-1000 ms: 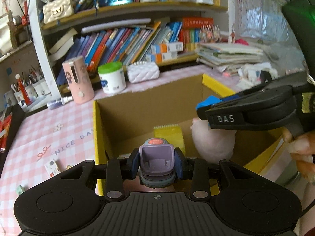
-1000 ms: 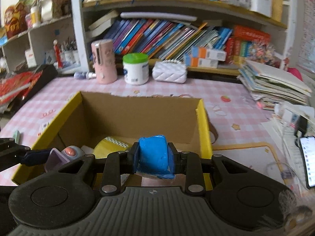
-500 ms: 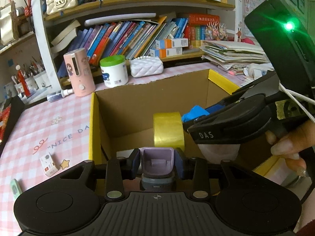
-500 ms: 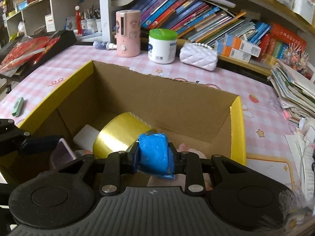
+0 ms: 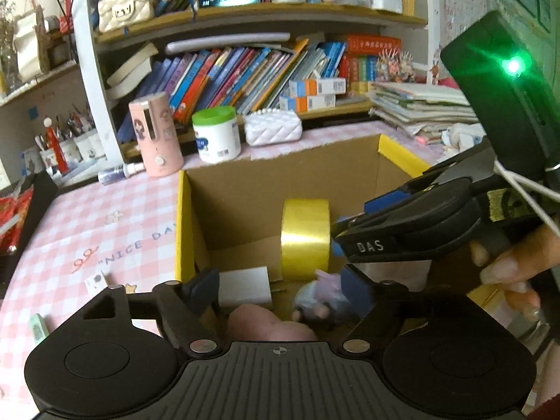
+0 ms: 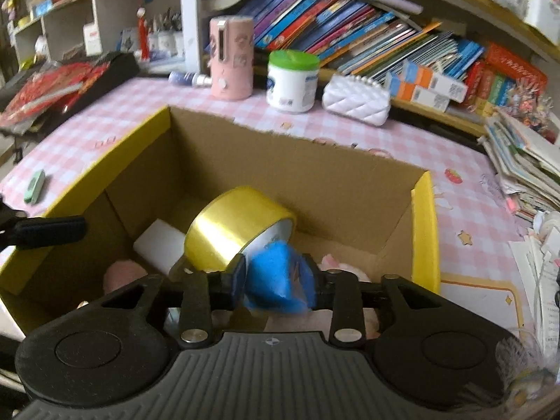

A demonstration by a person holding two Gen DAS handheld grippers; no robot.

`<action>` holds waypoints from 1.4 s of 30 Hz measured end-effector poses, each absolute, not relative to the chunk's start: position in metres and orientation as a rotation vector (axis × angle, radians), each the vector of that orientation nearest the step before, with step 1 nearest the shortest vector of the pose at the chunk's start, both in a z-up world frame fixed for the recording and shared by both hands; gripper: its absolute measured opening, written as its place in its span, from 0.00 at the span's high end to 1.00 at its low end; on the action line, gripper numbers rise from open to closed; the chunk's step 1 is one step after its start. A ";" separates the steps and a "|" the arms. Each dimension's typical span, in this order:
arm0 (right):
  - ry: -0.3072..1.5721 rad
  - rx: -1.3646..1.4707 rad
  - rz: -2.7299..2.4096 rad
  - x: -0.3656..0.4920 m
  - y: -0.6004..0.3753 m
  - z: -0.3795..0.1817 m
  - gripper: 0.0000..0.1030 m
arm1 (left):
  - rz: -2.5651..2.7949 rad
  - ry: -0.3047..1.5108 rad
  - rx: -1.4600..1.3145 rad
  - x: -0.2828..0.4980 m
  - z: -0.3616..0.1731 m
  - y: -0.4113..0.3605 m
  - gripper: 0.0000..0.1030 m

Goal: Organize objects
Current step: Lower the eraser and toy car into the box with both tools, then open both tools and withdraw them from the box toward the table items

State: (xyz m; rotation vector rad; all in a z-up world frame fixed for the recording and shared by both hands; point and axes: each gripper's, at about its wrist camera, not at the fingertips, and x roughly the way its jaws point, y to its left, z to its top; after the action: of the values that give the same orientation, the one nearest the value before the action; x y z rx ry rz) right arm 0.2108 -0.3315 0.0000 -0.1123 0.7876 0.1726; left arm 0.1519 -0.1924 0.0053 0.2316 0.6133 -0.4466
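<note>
Left gripper (image 5: pixel 280 288) wide open, empty, purple toy (image 5: pixel 320 301) below it; right gripper (image 6: pixel 276 281) clamps blue packet (image 6: pixel 278 280); lower into cardboard box (image 6: pixel 425 231) clear of yellow tape roll (image 6: pixel 234 234), then release.

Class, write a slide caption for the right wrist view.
Right gripper holds a blue object over a cardboard box containing yellow tape.

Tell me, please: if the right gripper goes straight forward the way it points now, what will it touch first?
Probably the yellow tape roll, just beyond the blue object that the right gripper holds inside the cardboard box; depth is unclear.
</note>
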 end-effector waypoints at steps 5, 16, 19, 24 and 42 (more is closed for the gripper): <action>0.751 -0.026 0.154 0.196 -0.337 0.007 0.57 | -0.449 0.586 0.220 0.141 0.014 -0.188 0.16; 0.579 -0.014 0.030 0.144 -0.337 0.024 0.34 | -0.388 0.530 0.173 0.114 0.025 -0.168 0.06; 0.548 -0.004 -0.023 0.129 -0.339 0.026 0.28 | -0.385 0.530 0.167 0.107 0.024 -0.163 0.06; 0.534 0.007 -0.108 0.102 -0.342 0.026 0.21 | -0.389 0.535 0.149 0.096 0.023 -0.152 0.05; 0.705 0.055 -0.188 0.052 -0.273 0.004 0.13 | -0.395 0.620 0.144 0.062 0.013 -0.079 0.05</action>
State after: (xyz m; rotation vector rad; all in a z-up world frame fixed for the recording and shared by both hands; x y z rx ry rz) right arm 0.0521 -0.2728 0.0037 0.0546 0.7048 -0.1880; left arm 0.0622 -0.0790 0.0133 0.1441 0.6204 -0.3954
